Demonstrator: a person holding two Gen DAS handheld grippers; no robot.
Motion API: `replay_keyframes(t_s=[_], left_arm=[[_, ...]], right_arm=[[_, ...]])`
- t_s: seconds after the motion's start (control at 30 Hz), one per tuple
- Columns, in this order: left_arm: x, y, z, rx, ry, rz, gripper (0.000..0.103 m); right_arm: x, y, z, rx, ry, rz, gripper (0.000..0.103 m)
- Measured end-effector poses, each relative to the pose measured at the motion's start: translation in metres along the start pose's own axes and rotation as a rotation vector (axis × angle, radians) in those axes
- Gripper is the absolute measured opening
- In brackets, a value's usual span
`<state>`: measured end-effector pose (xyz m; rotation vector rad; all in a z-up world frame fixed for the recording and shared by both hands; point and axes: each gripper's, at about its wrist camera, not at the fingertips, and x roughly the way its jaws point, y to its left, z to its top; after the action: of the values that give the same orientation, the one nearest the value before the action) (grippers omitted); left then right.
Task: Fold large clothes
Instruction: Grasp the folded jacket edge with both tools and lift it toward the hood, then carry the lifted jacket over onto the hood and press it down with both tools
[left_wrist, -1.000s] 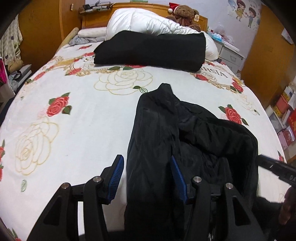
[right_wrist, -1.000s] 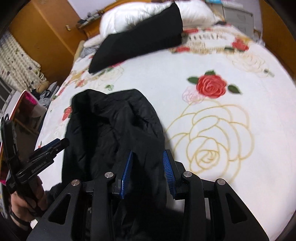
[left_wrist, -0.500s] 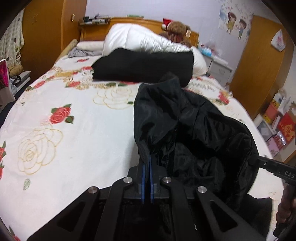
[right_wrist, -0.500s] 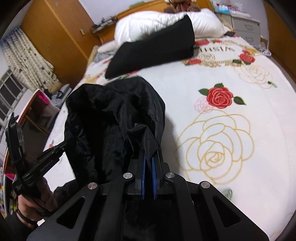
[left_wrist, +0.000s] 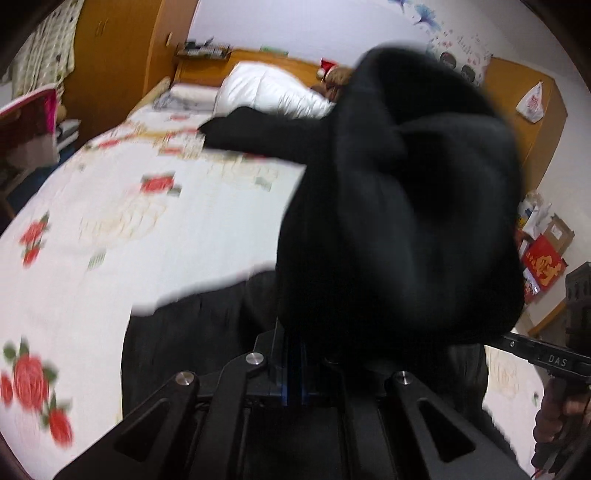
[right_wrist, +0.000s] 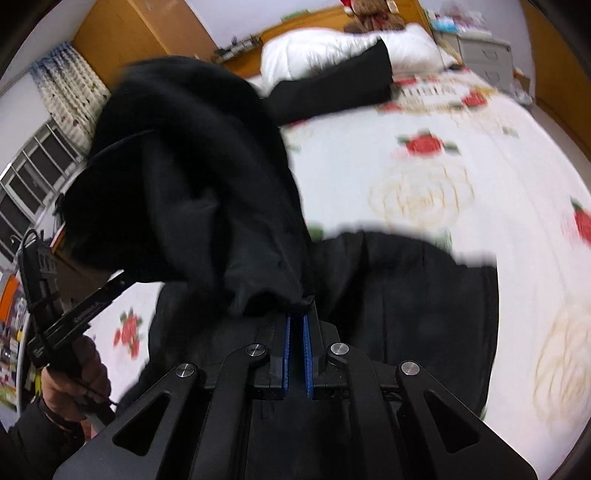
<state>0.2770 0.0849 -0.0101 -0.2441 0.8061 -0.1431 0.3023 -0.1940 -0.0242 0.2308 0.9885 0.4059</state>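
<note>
Since 0.5 s ago you have swung both grippers upward, so the black jacket (left_wrist: 399, 206) now bulges high in front of each camera and the whole scene blurs. Your left gripper (left_wrist: 291, 354) has its 2 blue pads pressed together on the jacket's edge. Your right gripper (right_wrist: 297, 332) is likewise pinched closed on a fold of the same jacket. The lifted upper part hangs in the air, while the lower part still lies spread on the rose-print bedspread (right_wrist: 480, 177) just below your tools. Farther up the bed, a second black garment (right_wrist: 332, 88) rests against the white duvet (left_wrist: 269, 92).
</note>
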Motion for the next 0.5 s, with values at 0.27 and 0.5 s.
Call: replay_keyframes(t_s=[0.27, 0.5], left_arm=[[-0.026, 0.015, -0.066, -0.021, 0.128, 0.058, 0.01], [-0.078, 0.026, -0.084, -0.047, 0.063, 0.048, 0.05]], right_arm=[[-0.004, -0.027, -0.048, 0.113, 0.113, -0.022, 0.018], [-0.032, -0.026, -0.057, 0.228, 0.064, 0.109, 0.056]])
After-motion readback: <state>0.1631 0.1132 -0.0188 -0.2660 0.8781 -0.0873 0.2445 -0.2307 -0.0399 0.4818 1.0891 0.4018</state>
